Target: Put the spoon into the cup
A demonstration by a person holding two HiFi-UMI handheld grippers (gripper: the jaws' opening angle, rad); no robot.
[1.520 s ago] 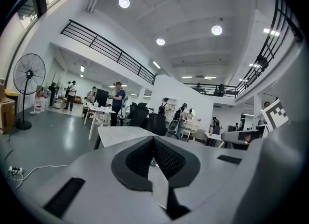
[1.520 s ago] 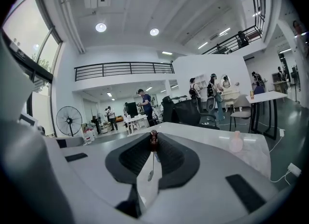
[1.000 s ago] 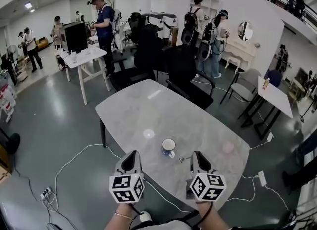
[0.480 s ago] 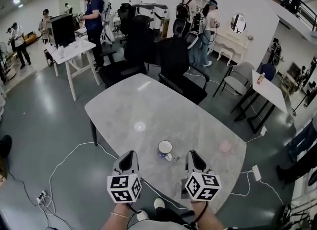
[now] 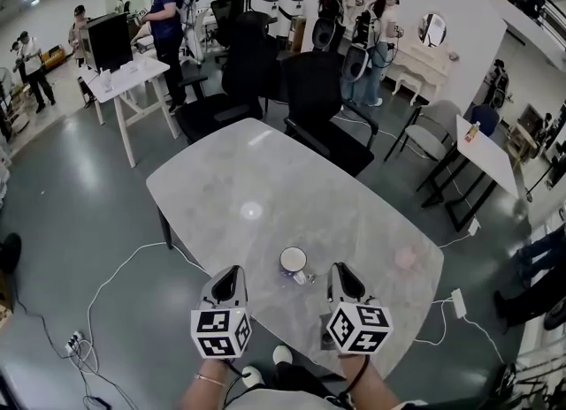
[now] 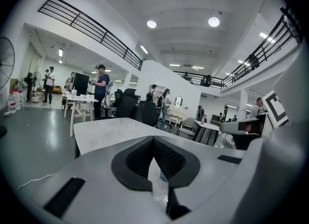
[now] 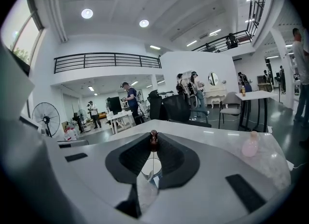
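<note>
– Marbled grey-white oval table (image 5: pixel 230 178): what can fail on it?

– The top looks hard and smooth. Anything pushed sideways is likely to slide rather than stay put.

– Gripper condition?

– Left gripper (image 6: pixel 153 141): jaws closed tip to tip with nothing between them. It hovers over the near table edge, left of the cup. Right gripper (image 5: pixel 337 269): jaws narrow, pinching a slim metal spoon with a dark brown knob (image 7: pixel 153 139) just under that knob. The stem and bowl appear to hang below the tips.

– Target position?

– The white round cup with a blue band (image 5: pixel 294 261) stands upright on the table. It is slightly ahead of the two grippers and just beside the right gripper's tips. Its mouth faces up.

– Failure modes, by cause?

– One: the cup is unsupported, so a sideways knock from the jaws could shift or tip it. Two: the spoon is held at a single small point, so it may swing and strike the rim instead of entering. Three: a release from too high could bounce the spoon back out.

– Surroundings?

– Black office chairs (image 5: pixel 323 103) stand at the far edge, with people well beyond them. White cables (image 5: pixel 133 280) trail on the floor at the left. A small pale pink rounded object (image 7: pixel 250 145) sits on the table to the right, well apart from the cup. Nothing stands between spoon and cup.
</note>
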